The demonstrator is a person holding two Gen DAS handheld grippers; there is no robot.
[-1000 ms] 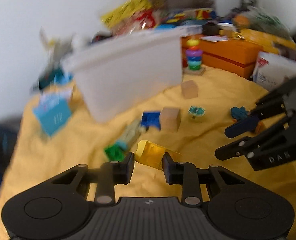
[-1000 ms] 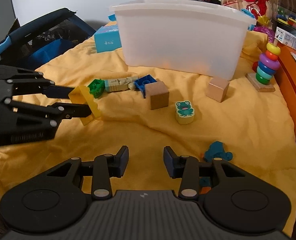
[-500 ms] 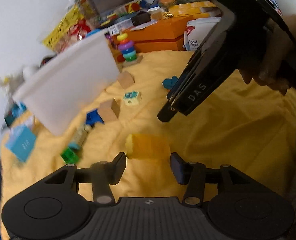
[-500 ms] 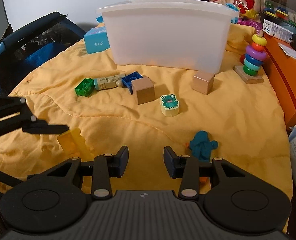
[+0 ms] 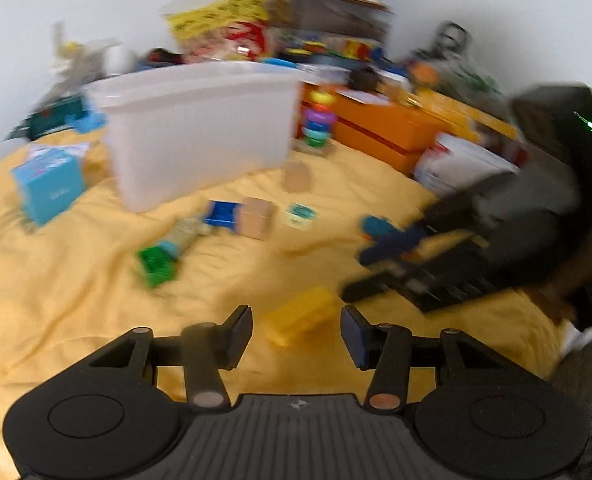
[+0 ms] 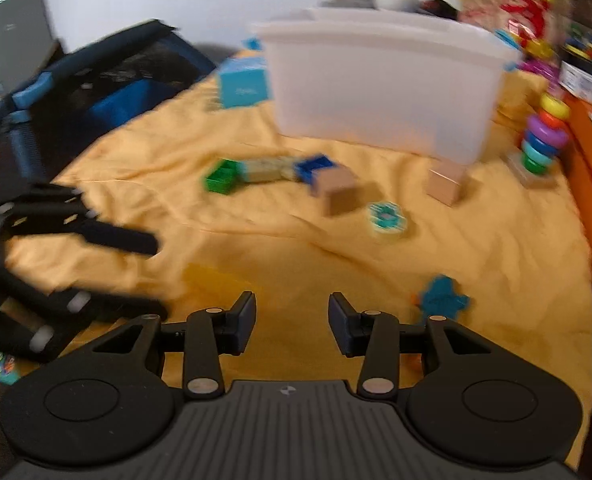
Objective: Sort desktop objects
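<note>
Yellow studded brick (image 5: 301,315) lies tilted on the yellow cloth (image 5: 76,280), blurred.

The left gripper (image 5: 296,326) is matte black plastic: two flat, dark blue-black pads on slim link arms, each arm pinned by a round metal rivet, pale on one side and coppery on the other. Behind the rivets lies a ribbed grey-black deck with a small emblem at its front edge, flanked by two round housings with recessed discs. The right gripper (image 6: 292,318) has the same build. Seen from the left gripper, its body carries a green light and pale screw heads along its linkage.
</note>
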